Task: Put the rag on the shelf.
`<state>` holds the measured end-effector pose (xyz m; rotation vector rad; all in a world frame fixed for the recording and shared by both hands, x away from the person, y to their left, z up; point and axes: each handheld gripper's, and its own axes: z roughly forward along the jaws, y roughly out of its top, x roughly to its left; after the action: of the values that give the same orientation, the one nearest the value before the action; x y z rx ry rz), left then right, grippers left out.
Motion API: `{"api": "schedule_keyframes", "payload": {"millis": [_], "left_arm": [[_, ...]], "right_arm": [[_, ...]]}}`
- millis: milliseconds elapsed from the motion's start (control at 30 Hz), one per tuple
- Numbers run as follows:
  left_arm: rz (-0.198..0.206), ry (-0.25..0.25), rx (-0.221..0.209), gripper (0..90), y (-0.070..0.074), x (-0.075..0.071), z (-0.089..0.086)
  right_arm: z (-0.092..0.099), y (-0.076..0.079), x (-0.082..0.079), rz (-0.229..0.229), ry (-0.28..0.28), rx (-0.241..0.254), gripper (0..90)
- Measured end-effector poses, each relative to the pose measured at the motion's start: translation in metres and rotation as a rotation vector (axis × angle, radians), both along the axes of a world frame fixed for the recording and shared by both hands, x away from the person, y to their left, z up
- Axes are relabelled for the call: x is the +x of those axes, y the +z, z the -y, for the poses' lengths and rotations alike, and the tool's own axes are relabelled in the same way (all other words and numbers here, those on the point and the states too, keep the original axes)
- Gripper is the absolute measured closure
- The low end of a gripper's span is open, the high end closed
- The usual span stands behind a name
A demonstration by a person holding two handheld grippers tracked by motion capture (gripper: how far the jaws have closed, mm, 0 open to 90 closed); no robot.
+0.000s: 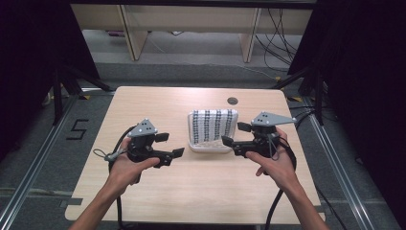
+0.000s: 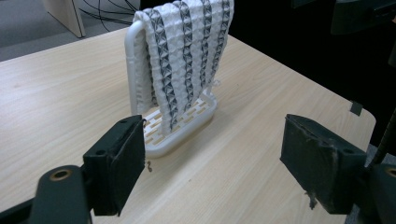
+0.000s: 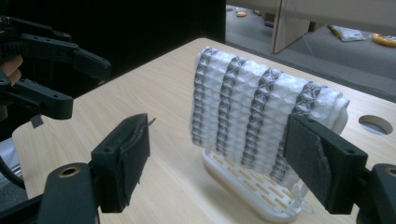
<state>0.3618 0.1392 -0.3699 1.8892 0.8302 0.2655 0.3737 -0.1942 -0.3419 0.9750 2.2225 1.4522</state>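
A white waffle towel point(image 1: 214, 124) with dark stripes hangs over a small white slotted rack point(image 1: 208, 146) in the middle of the table. My left gripper point(image 1: 171, 145) hovers open just left of the rack, held in a hand. In the left gripper view the towel point(image 2: 187, 51) and the rack point(image 2: 184, 128) sit ahead of my wide-open left gripper point(image 2: 219, 163). My right gripper point(image 1: 234, 134) is open at the rack's right side. Its own view has the towel point(image 3: 261, 112) and the rack's base point(image 3: 252, 186) close between the jaws of the right gripper point(image 3: 224, 163). Nothing is held.
The light wooden table point(image 1: 158, 191) has a round cable hole point(image 1: 232, 100) behind the rack. Black curtains flank both sides. Wooden furniture legs point(image 1: 133, 33) and cables point(image 1: 277, 33) lie beyond the far edge. Cables trail from both grippers toward the near edge.
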Motion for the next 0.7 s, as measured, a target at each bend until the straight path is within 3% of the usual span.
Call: {"api": "schedule_keyframes", "payload": {"millis": [167, 267, 367, 433, 533, 600, 700], "left_arm": [[-0.010, -0.005, -0.013, 21.3, -0.009, -0.004, -0.002], [-0.009, -0.006, -0.011, 21.4, -0.014, -0.006, -0.003], [-0.005, 0.000, 0.009, 21.3, -0.018, -0.008, -0.004], [-0.006, -0.008, 0.001, 21.4, -0.021, -0.010, -0.005], [-0.006, -0.012, -0.001, 21.3, -0.023, -0.012, -0.005], [0.001, -0.004, 0.006, 21.3, -0.025, -0.015, -0.005], [0.001, -0.013, 0.009, 21.3, -0.030, -0.019, -0.005]], "right_arm": [[-0.002, -0.003, -0.007, -0.020, 0.013, -0.005, 24.3], [-0.003, -0.006, -0.008, 0.008, 0.024, -0.014, 24.3], [-0.004, -0.009, -0.012, -0.011, 0.031, -0.019, 24.3], [-0.006, -0.012, -0.014, -0.029, 0.037, -0.014, 24.3], [-0.006, -0.015, -0.014, -0.017, 0.048, -0.023, 24.3], [-0.007, -0.018, -0.018, -0.048, 0.027, -0.009, 24.2], [-0.006, -0.022, -0.017, -0.039, 0.040, -0.027, 24.2]]}}
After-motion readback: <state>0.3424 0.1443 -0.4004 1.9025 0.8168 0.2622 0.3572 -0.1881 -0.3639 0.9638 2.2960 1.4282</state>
